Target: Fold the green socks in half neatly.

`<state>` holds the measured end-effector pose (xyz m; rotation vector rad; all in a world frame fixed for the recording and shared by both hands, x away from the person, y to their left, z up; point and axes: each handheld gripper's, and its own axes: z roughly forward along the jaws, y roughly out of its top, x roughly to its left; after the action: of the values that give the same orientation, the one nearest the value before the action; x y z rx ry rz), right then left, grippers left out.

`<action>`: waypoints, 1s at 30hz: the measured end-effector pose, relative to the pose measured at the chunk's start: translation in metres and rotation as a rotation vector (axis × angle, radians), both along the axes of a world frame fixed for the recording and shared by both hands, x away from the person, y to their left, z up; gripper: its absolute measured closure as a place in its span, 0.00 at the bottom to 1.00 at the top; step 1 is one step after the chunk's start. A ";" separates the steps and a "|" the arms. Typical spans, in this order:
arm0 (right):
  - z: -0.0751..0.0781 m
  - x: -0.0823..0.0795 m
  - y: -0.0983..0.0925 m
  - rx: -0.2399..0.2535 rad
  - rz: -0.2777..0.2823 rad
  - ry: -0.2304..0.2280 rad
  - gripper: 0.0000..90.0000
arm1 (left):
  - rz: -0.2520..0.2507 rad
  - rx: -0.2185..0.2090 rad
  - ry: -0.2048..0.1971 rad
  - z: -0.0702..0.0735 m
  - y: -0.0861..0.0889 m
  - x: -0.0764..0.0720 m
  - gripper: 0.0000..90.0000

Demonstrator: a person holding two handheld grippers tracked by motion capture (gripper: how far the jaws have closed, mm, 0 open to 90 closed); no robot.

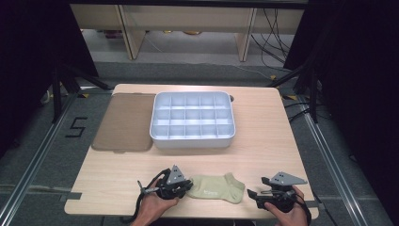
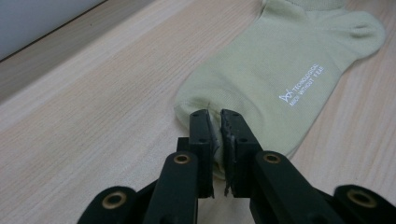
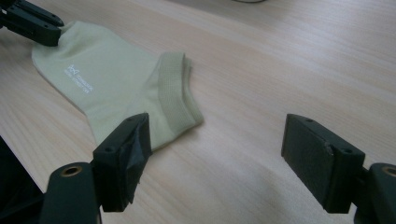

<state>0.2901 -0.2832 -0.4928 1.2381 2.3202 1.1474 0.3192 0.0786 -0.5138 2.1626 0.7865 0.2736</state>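
The left gripper (image 2: 214, 122) pinches the toe edge of the sock (image 2: 280, 79); the right gripper (image 3: 219, 154), jaws spread, waits beside its cuff, with the white tray (image 1: 193, 136) well behind.

Sock (image 1: 217, 188) near table's (image 1: 263, 127) front edge, tray (image 1: 193, 139) behind, mat (image 1: 123, 121) left.

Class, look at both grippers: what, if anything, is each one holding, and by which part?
The left gripper pinches the green sock at its toe end. The right gripper holds nothing; its jaws stand open beside the cuff.
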 end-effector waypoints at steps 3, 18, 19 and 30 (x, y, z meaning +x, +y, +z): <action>0.000 0.001 0.002 0.021 0.020 -0.013 0.32 | -0.010 0.003 -0.022 0.002 0.000 -0.001 0.93; 0.006 0.004 0.035 0.014 0.184 -0.015 0.78 | 0.022 -0.009 -0.043 0.014 0.013 -0.011 0.93; 0.006 0.004 0.039 0.012 0.193 -0.024 0.80 | 0.024 -0.003 -0.046 0.015 0.016 -0.011 0.93; 0.005 0.011 0.080 -0.049 0.340 -0.019 1.00 | 0.049 -0.012 -0.044 0.017 0.029 -0.012 0.93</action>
<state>0.3009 -0.2035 -0.4877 0.8314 2.5949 1.1863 0.3068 0.1074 -0.4967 2.1205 0.8152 0.3401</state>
